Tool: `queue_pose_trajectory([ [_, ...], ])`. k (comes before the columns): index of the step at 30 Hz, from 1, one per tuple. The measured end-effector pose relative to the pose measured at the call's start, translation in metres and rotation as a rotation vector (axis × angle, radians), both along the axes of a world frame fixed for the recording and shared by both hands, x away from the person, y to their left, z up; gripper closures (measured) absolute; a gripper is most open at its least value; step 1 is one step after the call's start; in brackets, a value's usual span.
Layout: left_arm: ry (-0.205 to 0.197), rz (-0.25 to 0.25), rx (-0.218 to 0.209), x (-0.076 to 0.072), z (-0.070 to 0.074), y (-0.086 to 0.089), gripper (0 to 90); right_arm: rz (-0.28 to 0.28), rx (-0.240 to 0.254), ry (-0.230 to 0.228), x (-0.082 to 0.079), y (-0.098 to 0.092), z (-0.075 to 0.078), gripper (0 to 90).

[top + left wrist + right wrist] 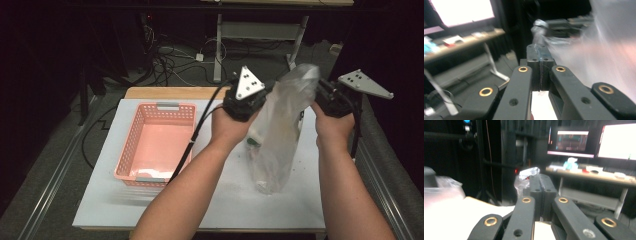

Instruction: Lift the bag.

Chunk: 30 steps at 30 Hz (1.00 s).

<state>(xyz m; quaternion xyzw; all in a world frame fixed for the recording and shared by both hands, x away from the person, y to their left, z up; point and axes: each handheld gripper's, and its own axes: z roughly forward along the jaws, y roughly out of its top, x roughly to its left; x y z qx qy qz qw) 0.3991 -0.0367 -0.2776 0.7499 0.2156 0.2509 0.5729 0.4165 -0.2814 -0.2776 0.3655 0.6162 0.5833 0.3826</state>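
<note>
I hold the clear plastic bag (pixel 282 132) upright over the white counter (pixel 210 200), just right of the pink basket (pixel 155 142). My left tongs (pixel 261 99) and right tongs (pixel 316 97) are both clamped shut on its upper edge, 1 on each side, so the top stays taut.

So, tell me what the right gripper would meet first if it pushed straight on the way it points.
The right gripper is shut on crumpled clear plastic bag film; past that, probably open air up to the dark curtain, though depth is unclear.
</note>
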Motion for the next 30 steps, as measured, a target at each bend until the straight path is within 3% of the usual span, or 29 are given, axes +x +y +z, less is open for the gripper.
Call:
queue_pose_trajectory([
  [4,0.031,-0.009,0.013,-0.001,-0.022,0.000,88.4,0.005,-0.019,0.049,-0.002,-0.003,-0.024,90.0],
  [6,0.051,-0.003,-0.001,-0.005,-0.035,0.008,88.5,0.026,-0.029,0.065,-0.005,-0.005,-0.034,90.0],
  [7,0.053,-0.002,-0.010,-0.007,-0.039,0.012,88.5,0.036,-0.051,0.076,-0.007,-0.006,-0.040,90.0],
  [11,0.070,-0.001,-0.034,-0.021,-0.051,0.030,88.1,0.055,-0.059,0.104,-0.015,-0.009,-0.054,87.2],
  [17,0.111,0.002,-0.047,-0.038,-0.065,0.049,61.7,0.079,-0.024,0.124,-0.032,-0.017,-0.058,61.4],
  [20,0.145,0.008,-0.060,-0.048,-0.077,0.058,50.0,0.077,-0.026,0.110,-0.045,-0.027,-0.054,51.5],
  [27,0.285,-0.016,-0.065,-0.059,-0.110,0.070,30.7,0.076,-0.054,0.115,-0.072,-0.047,-0.060,31.9],
  [30,0.333,-0.025,-0.026,-0.065,-0.124,0.070,23.4,0.072,-0.058,0.142,-0.083,-0.052,-0.071,24.4],
])
